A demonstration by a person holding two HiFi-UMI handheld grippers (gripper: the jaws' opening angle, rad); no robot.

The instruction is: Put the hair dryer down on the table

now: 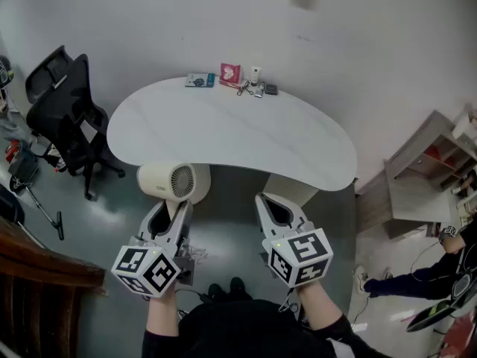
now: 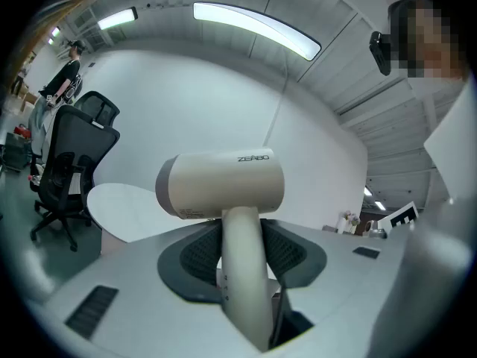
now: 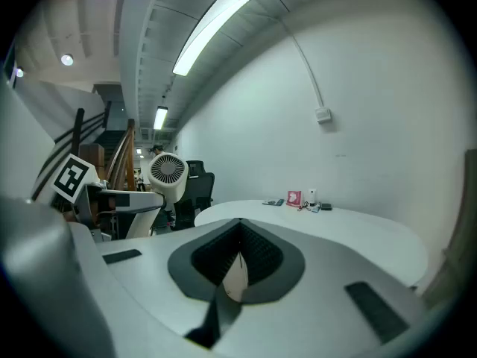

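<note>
A cream hair dryer (image 1: pixel 173 181) hangs in the air just off the near left edge of the white kidney-shaped table (image 1: pixel 223 129). My left gripper (image 1: pixel 173 207) is shut on its handle from below, with the barrel lying crosswise above the jaws. In the left gripper view the hair dryer (image 2: pixel 223 185) stands upright between the dark pads (image 2: pixel 291 256), and the table (image 2: pixel 123 203) lies beyond it. My right gripper (image 1: pixel 277 202) is held beside it, short of the table edge, shut and with nothing in it. The right gripper view shows the hair dryer (image 3: pixel 167 171) off to its left.
A black office chair (image 1: pixel 63 110) stands left of the table. Several small items (image 1: pixel 231 77) lie along the table's far edge by the wall. A shelf unit (image 1: pixel 428 170) and a seated person (image 1: pixel 447 252) are at the right. A wooden rail (image 1: pixel 37 263) runs at the lower left.
</note>
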